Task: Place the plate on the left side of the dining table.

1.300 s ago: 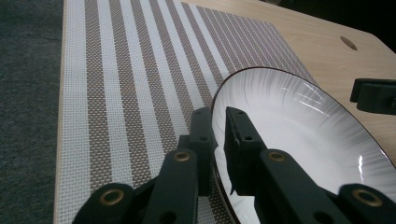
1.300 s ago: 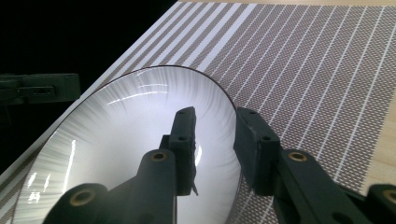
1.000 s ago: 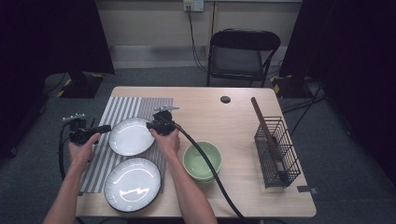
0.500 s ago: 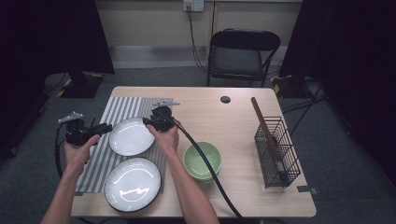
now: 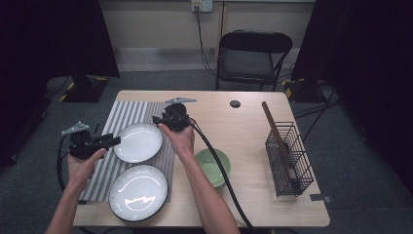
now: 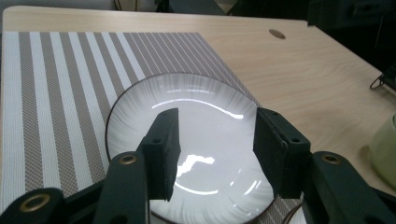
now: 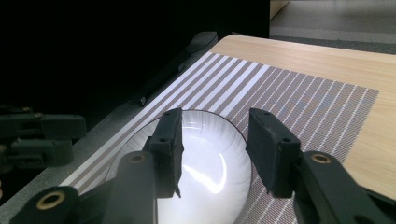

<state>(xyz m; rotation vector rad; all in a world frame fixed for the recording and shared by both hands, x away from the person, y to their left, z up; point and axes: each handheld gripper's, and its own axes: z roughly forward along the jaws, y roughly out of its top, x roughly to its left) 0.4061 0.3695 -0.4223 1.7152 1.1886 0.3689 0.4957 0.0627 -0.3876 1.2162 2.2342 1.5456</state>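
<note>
While both sets of jaws have just been opening, the left gripper (image 5: 115, 141) and right gripper (image 5: 157, 119) flank a white plate (image 5: 139, 142), gripping nothing.

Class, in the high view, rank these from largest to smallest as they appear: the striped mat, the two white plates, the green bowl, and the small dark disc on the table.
1. striped mat
2. near plate
3. far plate, perhaps only smaller through distance
4. green bowl
5. dark disc
</note>
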